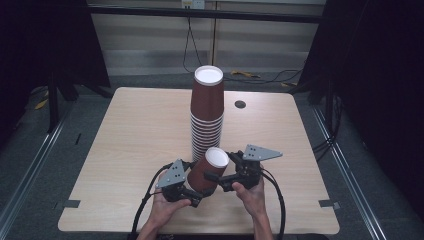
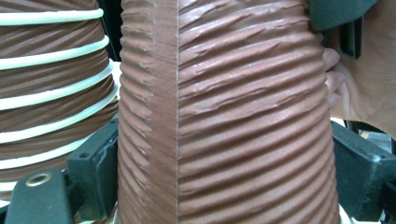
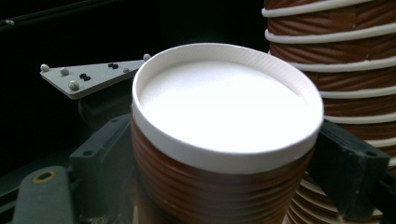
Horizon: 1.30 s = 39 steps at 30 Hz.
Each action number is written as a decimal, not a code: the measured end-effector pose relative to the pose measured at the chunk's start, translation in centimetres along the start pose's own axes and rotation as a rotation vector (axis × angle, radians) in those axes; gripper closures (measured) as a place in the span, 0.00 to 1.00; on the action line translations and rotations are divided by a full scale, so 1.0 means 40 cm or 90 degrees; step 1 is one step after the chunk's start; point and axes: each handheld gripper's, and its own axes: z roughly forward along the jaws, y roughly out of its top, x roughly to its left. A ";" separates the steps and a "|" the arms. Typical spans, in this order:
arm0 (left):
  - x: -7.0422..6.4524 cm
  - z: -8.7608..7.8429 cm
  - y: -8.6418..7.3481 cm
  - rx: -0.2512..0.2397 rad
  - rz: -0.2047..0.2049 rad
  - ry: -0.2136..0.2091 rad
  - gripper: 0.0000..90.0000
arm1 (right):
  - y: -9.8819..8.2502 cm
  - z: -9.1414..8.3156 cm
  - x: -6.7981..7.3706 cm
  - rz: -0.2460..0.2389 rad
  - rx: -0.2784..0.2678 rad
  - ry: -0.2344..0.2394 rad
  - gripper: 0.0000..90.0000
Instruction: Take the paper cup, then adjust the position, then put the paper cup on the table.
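A single ribbed brown paper cup (image 1: pixel 206 174) is held tilted above the table's front, its white base (image 1: pixel 217 157) facing up and away. My left gripper (image 1: pixel 194 194) grasps its wide lower part; in the left gripper view both jaws press the cup's ribbed wall (image 2: pixel 224 116). My right gripper (image 1: pixel 218 178) is shut on the same cup just under the white base rim (image 3: pixel 224 154). A tall stack of upside-down brown cups (image 1: pixel 206 115) stands right behind it, and the stack (image 2: pixel 51 84) also appears beside the held cup.
The light wood table (image 1: pixel 130 150) has a small dark hole (image 1: pixel 240 104) at the back right. Dark curtains and floor rails flank the table. Cables run along the floor behind it.
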 end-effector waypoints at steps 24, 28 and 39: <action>0.041 -0.065 0.016 0.091 0.040 0.002 0.14 | -0.038 -0.058 -0.006 -0.007 0.026 -0.018 0.16; 0.047 -0.068 0.016 0.101 0.039 -0.006 0.14 | -0.038 -0.063 -0.009 -0.015 0.047 -0.022 0.16; 0.045 -0.066 0.034 0.173 0.071 -0.026 0.14 | -0.045 -0.056 -0.013 -0.027 0.116 -0.016 0.16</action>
